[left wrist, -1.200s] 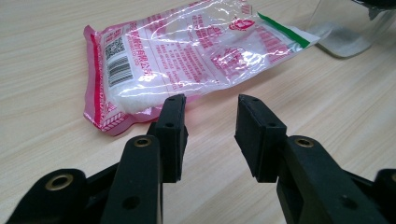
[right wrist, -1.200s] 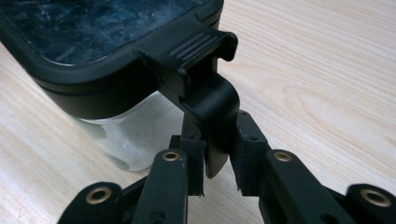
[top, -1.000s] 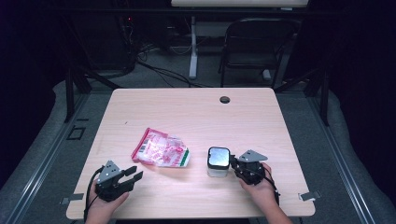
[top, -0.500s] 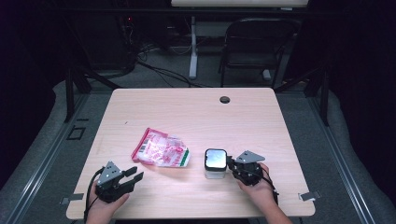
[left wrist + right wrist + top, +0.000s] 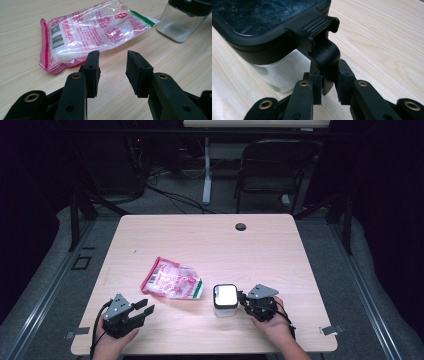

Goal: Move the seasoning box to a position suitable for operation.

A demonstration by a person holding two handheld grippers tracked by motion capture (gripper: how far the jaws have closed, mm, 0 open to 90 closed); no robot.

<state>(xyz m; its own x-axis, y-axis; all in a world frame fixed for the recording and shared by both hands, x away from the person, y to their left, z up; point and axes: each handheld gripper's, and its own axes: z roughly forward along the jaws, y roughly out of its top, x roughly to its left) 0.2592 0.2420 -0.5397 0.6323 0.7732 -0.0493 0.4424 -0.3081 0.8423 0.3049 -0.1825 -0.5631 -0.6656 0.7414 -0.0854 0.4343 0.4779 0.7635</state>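
- Jar (image 5: 225, 300) stands on the table (image 5: 300, 265), just right of the bag (image 5: 172, 281); rigid, likely light.
- Your right hand-held gripper (image 5: 329, 86) pinches the lid's latch tab (image 5: 325, 58); take hold there.
- Your left hand-held gripper (image 5: 111, 68) hangs apart, empty.

Your light wooden worktop (image 5: 200, 240) takes up the middle of the high view, with a small dark round hole (image 5: 241, 226) near its far edge, just right of centre. Beyond it, in the upper right, you have a black folding chair (image 5: 272, 170) on the grey carpeted floor (image 5: 350, 270). A white upright post (image 5: 206, 170) stands at upper centre, with black cables (image 5: 165, 195) trailing on the floor to its left. A dark square floor plate (image 5: 81, 263) lies at the left.
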